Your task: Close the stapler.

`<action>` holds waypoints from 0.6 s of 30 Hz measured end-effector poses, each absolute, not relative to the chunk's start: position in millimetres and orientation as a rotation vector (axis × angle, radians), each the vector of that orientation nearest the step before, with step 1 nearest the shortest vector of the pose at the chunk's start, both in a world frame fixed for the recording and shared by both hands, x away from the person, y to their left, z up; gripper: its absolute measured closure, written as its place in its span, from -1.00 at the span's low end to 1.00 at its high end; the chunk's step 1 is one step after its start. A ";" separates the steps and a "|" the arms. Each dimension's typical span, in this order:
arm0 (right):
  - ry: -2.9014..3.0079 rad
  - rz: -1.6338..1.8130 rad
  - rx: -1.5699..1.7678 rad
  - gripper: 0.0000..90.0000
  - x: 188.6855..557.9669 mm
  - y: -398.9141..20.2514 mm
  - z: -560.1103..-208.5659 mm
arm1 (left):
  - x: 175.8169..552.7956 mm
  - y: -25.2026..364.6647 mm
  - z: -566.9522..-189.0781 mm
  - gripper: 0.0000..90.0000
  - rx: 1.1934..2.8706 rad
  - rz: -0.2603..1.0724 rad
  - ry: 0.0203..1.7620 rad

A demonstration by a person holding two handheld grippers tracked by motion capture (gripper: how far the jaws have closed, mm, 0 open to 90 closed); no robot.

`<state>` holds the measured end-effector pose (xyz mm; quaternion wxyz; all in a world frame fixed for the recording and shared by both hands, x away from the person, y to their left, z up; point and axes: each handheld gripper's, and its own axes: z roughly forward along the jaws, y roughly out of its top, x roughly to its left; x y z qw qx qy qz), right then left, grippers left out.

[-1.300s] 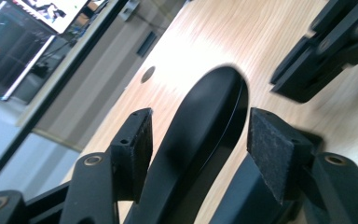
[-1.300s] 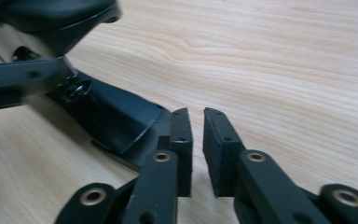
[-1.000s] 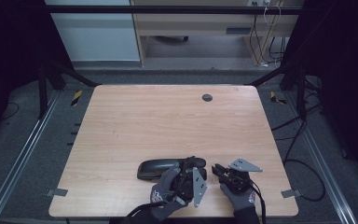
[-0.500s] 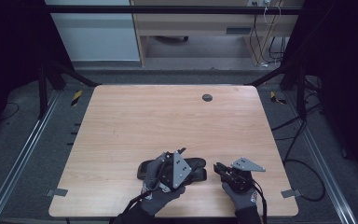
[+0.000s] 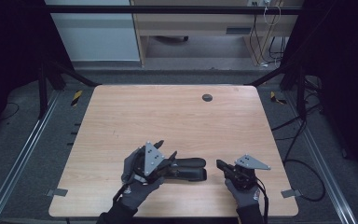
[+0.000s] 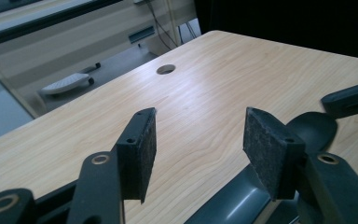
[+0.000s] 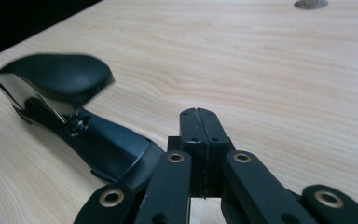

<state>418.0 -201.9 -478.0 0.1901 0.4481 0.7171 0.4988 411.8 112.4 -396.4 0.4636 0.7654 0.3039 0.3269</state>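
A black stapler-like device (image 5: 189, 168) lies on its side near the front edge of the wooden table (image 5: 168, 112). My left gripper (image 5: 166, 148) hovers over the device's left end, which it hides. In the left gripper view the left gripper (image 6: 198, 140) stands open; its jaws have just been closing a little, with only bare tabletop between the pads. The device's rounded end (image 6: 313, 128) lies just right of the right pad. My right gripper (image 5: 219, 164) rests beside the device's right end. In its own view the right gripper (image 7: 199, 116) is shut, pads together on nothing, and the device (image 7: 60, 74) lies to its left.
A round cable hole (image 5: 207, 97) sits in the table's far middle. Metal frame rails run along both sides of the table, and cables lie on the floor at the right. A cabinet and a desk stand beyond the far edge.
My left gripper has moved left along the device and risen a little, from near its right end to over its left end. The right hand has stayed put.
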 end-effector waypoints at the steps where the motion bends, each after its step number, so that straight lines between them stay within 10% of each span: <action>1: 2.015 1.402 1.259 1.00 418.0 -201.9 -478.0 | 411.8 112.4 -396.4 -0.01 1.881 0.803 0.747; 18: 2.035 1.477 1.177 1.00 423.4 -185.2 -442.3 | 418.0 189.9 -403.8 0.03 1.799 0.829 0.947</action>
